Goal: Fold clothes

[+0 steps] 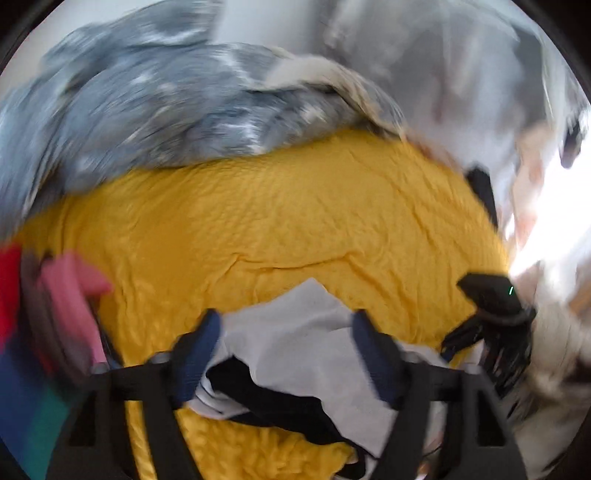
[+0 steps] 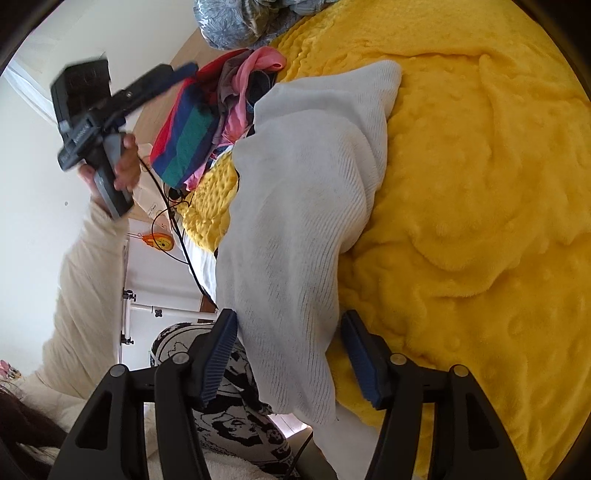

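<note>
A white knit garment [image 2: 295, 206] lies bunched on a yellow blanket [image 2: 480, 192] near the bed's edge, part of it hanging over. My right gripper [image 2: 288, 354] is open, its blue pads on either side of the garment's lower end. In the left wrist view the white garment [image 1: 295, 332] lies below my left gripper [image 1: 284, 350], which is open above it, with a dark fold beneath. The left gripper also shows in the right wrist view [image 2: 177, 74], held up in the air to the left of the bed. The right gripper shows blurred in the left wrist view [image 1: 491, 325].
A pile of coloured clothes [image 2: 207, 122], striped red, blue and green with pink pieces, sits at the blanket's far edge. A grey patterned cloth [image 2: 236, 22] lies beyond it. The person's cream sleeve [image 2: 85, 280] and patterned leggings [image 2: 229, 413] are at left.
</note>
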Demonstrator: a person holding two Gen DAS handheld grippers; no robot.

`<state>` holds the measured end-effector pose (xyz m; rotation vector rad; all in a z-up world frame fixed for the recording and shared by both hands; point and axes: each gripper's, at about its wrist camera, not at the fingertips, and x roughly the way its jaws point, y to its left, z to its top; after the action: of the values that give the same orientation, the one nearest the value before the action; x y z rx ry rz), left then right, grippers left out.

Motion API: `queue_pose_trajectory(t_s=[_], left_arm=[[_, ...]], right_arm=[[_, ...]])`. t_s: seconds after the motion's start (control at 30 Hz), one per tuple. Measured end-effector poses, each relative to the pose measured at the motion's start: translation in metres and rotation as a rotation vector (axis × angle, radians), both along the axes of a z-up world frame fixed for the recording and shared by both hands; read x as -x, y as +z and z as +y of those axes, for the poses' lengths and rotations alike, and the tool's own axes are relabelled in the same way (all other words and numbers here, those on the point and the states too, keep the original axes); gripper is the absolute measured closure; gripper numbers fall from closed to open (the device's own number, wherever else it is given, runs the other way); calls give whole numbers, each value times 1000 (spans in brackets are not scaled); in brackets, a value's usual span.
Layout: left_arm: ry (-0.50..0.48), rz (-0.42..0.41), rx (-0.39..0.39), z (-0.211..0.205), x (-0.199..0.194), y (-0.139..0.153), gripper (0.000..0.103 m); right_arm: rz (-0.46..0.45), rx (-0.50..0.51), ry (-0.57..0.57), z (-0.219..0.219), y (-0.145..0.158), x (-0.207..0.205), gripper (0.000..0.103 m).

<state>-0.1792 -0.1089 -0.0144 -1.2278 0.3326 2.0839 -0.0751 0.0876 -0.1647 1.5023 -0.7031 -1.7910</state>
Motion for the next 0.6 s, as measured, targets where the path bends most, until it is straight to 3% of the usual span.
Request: queue_pose_trajectory(t_s=[0.1, 0.2, 0.43, 0.6], left_arm=[[-128, -82, 197, 44, 24, -24, 23], [-199, -112, 312, 71, 40, -50, 23], [-317, -216, 523, 103, 68, -119, 24], [-396, -256, 567, 109, 59, -141, 25]], right_arm=[[-1, -10, -46, -4, -1, 0, 42], [-4, -2, -40, -7, -3, 1, 42], [-22, 33, -30, 0, -8, -2, 42], [-30, 34, -24, -4, -11, 2, 42]])
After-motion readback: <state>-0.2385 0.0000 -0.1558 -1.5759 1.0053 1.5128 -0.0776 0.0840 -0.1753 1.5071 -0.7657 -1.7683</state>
